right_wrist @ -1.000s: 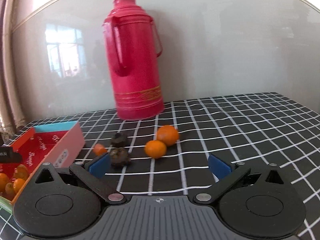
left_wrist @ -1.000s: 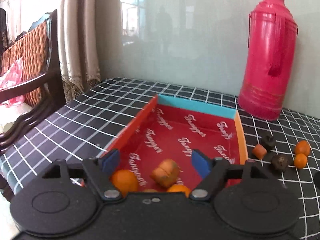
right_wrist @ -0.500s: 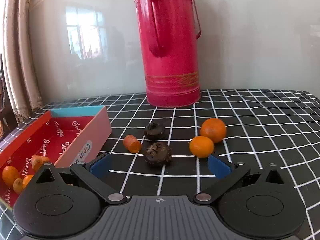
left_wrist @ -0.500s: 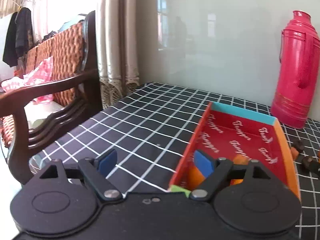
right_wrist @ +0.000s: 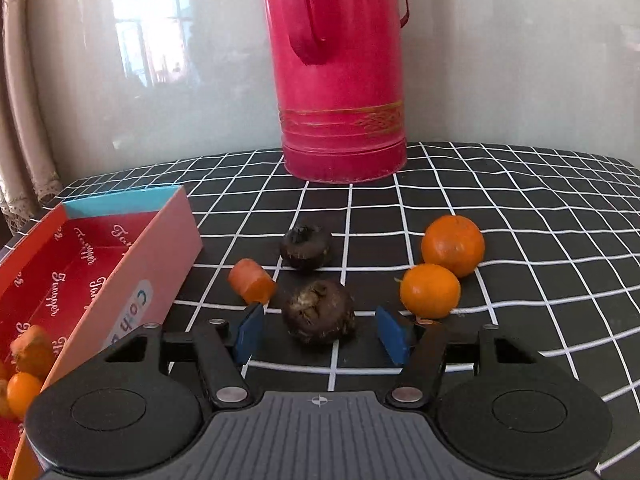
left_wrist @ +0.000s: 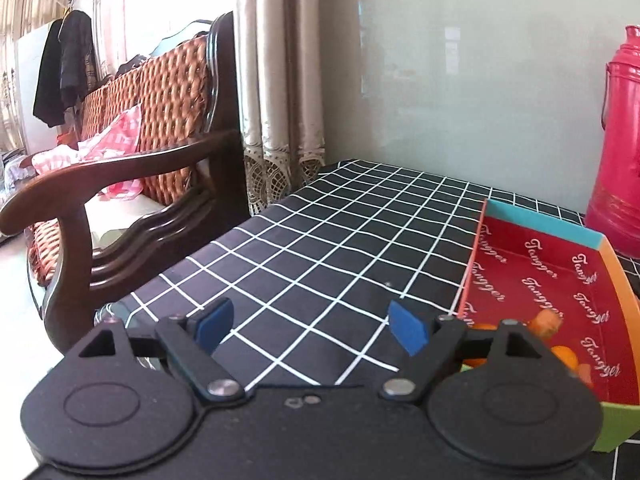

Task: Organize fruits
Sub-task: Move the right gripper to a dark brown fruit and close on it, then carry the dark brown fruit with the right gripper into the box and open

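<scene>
My right gripper (right_wrist: 320, 334) is open, its blue pads either side of a dark brown wrinkled fruit (right_wrist: 318, 312) on the checked cloth, not touching it. A second dark fruit (right_wrist: 306, 247) lies behind it, a carrot piece (right_wrist: 252, 286) to the left, and two oranges (right_wrist: 430, 290) (right_wrist: 453, 245) to the right. The red box (right_wrist: 80, 256) at left holds oranges (right_wrist: 22, 394) and a carrot piece (right_wrist: 32, 350). My left gripper (left_wrist: 310, 326) is open and empty over bare cloth left of the box (left_wrist: 560, 280).
A tall red thermos (right_wrist: 340, 72) stands at the back against the wall, also at the right edge of the left wrist view (left_wrist: 620, 144). A wooden armchair (left_wrist: 132, 184) stands beyond the table's left edge. A curtain (left_wrist: 280, 80) hangs at the back corner.
My left gripper has swung left off the box to bare cloth. My right gripper has moved forward and left, bringing the near dark fruit between its pads.
</scene>
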`<state>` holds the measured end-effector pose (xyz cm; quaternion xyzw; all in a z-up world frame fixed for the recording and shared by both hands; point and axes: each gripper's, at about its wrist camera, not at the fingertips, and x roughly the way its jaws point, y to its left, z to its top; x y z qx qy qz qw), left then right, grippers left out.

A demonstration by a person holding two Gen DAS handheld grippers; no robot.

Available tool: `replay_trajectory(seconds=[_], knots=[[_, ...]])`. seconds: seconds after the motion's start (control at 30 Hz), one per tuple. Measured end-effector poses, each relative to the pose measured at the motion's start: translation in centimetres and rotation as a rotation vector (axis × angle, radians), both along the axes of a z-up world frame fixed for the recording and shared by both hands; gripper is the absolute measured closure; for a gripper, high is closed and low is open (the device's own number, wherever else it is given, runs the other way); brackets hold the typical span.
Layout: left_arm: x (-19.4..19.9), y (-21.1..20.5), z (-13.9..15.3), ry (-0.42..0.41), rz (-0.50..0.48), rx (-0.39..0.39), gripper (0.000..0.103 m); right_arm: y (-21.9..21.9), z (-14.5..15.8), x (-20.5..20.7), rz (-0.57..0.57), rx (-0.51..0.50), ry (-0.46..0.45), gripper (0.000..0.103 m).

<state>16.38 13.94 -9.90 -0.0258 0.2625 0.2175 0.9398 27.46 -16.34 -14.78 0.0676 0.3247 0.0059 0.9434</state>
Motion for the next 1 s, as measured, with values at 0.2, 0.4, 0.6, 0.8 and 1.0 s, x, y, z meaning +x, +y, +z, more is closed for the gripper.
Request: replay_trajectory(seconds=[0.2,0.4,0.6,0.8,1.0], knots=[[-0.2,1.2,-0.2,0.009,0.018,-0.027,0.025,1.0,-0.1,0.1,0.009,-0.075,-0.008,0.063],[-0.5,2.1,-0.3,0.009,0.045,-0.04,0.025,0.7,0.2,-0.5,0.007,-0.045,-0.038,0.064],[-0.6,2.1,-0.4,0.014,0.052,-0.033,0.025,2.7,2.4,-2.8,0.119,0.02,-0.146,0.064],[-0.7,2.1,-0.3,0.013,0.054,-0.032,0.025,5.4,4.0,-5.5,0.332,0.111,-0.238,0.064],[-0.7,1.8,-0.3,0.01,0.05,-0.025,0.025,8.3,3.5,-6.8,0.462,0.078,-0.224,0.064]])
